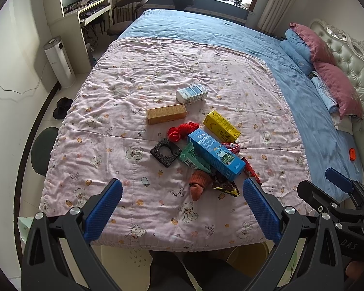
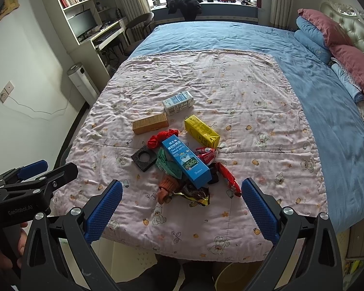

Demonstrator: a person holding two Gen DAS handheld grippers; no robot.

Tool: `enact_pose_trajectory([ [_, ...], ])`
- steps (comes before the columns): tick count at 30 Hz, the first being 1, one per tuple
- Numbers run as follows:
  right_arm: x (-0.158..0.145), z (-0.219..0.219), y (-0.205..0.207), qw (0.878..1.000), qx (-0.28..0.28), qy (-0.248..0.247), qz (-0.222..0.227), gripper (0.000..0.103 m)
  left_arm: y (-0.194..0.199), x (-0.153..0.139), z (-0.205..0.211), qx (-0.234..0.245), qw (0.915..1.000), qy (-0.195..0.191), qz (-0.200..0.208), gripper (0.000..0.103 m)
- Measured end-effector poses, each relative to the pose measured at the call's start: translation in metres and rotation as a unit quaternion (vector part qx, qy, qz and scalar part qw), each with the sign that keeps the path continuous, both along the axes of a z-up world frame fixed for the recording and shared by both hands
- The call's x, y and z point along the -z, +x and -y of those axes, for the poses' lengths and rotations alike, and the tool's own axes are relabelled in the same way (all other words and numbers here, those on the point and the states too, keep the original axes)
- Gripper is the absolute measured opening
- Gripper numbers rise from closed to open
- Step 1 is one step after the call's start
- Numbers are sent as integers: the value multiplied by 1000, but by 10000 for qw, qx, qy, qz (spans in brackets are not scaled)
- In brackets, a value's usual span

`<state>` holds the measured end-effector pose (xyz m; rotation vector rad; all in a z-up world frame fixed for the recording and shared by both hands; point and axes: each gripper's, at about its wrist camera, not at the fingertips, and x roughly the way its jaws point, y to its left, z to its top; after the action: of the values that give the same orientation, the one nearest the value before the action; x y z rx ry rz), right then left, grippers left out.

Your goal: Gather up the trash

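Pink quilt (image 1: pixel 157 77) w/ bear print covers the near half of the bed; blue sheet (image 1: pixel 206 29) shows beyond it and to the right. Trash sits in a loose pile near the middle of the quilt, well apart from both grippers. Blue box (image 1: pixel 216 155) lies on top of the pile, tilted, over a green wrapper (image 1: pixel 189 157) and next to a red wrapper (image 2: pixel 228 177). Black foam square (image 1: pixel 166 151) w/ a round hole is just left of the pile, flat on the quilt. Red scrunched cloth (image 1: pixel 182 131) is behind the blue box. Yellow carton (image 1: pixel 222 126) lies to the right, tan box (image 1: pixel 166 114) to the left, white-blue carton (image 1: pixel 191 93) farthest back, each apart from the others. Orange sock (image 1: pixel 199 184) and a dark foil wrapper (image 1: pixel 227 186) are at the near edge of the pile.

Left gripper (image 1: pixel 182 208) hangs over the near edge of the quilt, fingers wide apart, nothing between them. Right gripper (image 2: pixel 182 206) is the same: fingers spread, holding nothing, above the quilt's near edge. Each gripper shows at the side of the other's view. Pillows (image 1: pixel 327 55) are stacked by the headboard on the right.
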<state>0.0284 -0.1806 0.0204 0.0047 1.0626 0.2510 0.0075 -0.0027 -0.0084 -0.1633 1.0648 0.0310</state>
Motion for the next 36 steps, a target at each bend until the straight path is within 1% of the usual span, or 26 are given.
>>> enact_pose_trajectory([
  [22, 5, 0, 3, 10000, -9, -10, -43, 95, 2, 3, -2, 1, 10000, -34, -46, 99],
  [26, 13, -4, 9, 9999, -50, -52, -84, 95, 4, 10, -4, -15, 9999, -30, -127, 99],
  [30, 21, -8, 18, 9998, -82, -113, -137, 95, 14, 19, -11, -56, 9997, -30, -237, 99],
  [36, 43, -13, 33, 9992, -155, -232, -282, 93, 30, 40, -26, -186, 9988, -76, -454, 99],
])
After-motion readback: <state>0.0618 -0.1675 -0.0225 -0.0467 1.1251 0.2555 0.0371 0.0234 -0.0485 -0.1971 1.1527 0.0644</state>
